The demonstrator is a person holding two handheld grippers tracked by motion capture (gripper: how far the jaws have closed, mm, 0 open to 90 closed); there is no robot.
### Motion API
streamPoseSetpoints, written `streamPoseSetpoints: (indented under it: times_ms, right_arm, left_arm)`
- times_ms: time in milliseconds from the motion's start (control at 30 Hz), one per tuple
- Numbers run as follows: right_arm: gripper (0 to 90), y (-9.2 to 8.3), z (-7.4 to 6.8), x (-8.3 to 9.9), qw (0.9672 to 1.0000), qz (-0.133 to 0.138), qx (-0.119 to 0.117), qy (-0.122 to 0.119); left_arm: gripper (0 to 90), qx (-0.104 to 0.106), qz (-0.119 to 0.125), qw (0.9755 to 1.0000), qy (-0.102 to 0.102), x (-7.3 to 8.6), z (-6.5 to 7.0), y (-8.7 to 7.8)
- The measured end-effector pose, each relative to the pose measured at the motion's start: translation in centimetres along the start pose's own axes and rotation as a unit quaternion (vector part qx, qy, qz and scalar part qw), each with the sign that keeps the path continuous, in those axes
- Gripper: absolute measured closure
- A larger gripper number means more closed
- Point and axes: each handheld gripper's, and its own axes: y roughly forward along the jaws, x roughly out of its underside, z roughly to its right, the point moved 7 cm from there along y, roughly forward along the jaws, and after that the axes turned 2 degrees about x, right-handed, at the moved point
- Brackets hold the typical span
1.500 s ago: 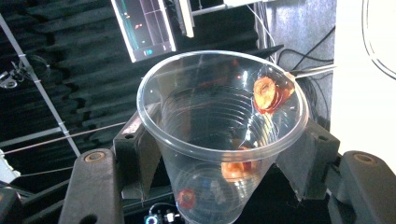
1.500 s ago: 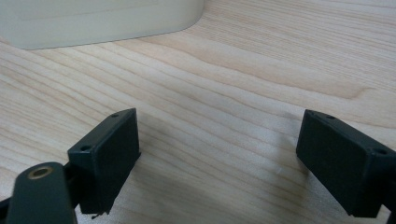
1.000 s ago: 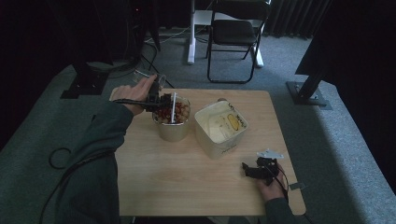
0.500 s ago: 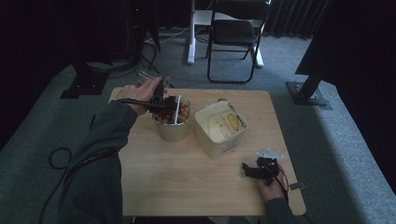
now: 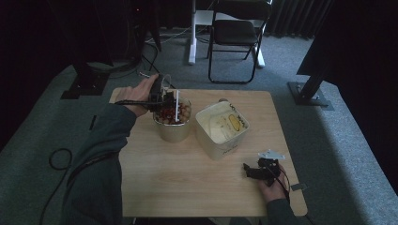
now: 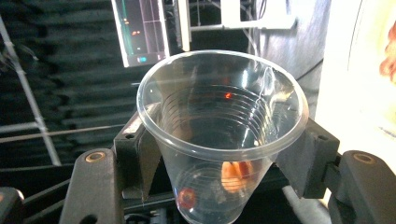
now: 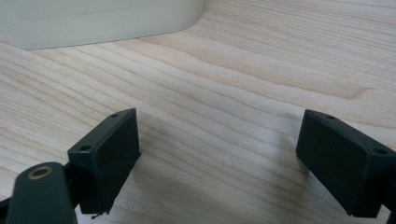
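Observation:
My left gripper [image 6: 219,156] is shut on a clear plastic cup [image 6: 222,107], with a jaw pressed against each side of it. A few red and orange pieces lie in the bottom of the cup. In the high view the left gripper [image 5: 164,97] holds the cup [image 5: 177,105] tipped over a round beige tub [image 5: 172,130] full of red and orange pieces. A square cream tub [image 5: 220,140] with pale contents stands just right of it. My right gripper [image 5: 251,171] rests open on the wooden table [image 5: 187,187] near its front right. Its jaws [image 7: 219,154] stand wide apart over bare wood.
A corner of the cream tub [image 7: 93,18] lies ahead of the right gripper. Beyond the table's far edge stand a black folding chair [image 5: 234,33] and dark stand bases [image 5: 80,89] on grey carpet. A cable [image 5: 58,159] lies on the floor at the left.

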Motion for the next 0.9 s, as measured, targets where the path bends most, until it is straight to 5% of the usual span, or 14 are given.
streamPoseSetpoints:
  times_ms: [333,900]
  right_arm:
    - [12.9,0.0,0.0,0.0,1.0000,0.000,0.000,0.000]
    - [12.8,0.0,0.0,0.0,1.0000,0.000,0.000,0.000]
  left_arm:
    - [35.4,0.021,0.007,0.9991,-0.037,0.6,0.4,0.1]
    - [35.0,0.029,0.002,0.9985,-0.047,1.3,0.2,0.3]
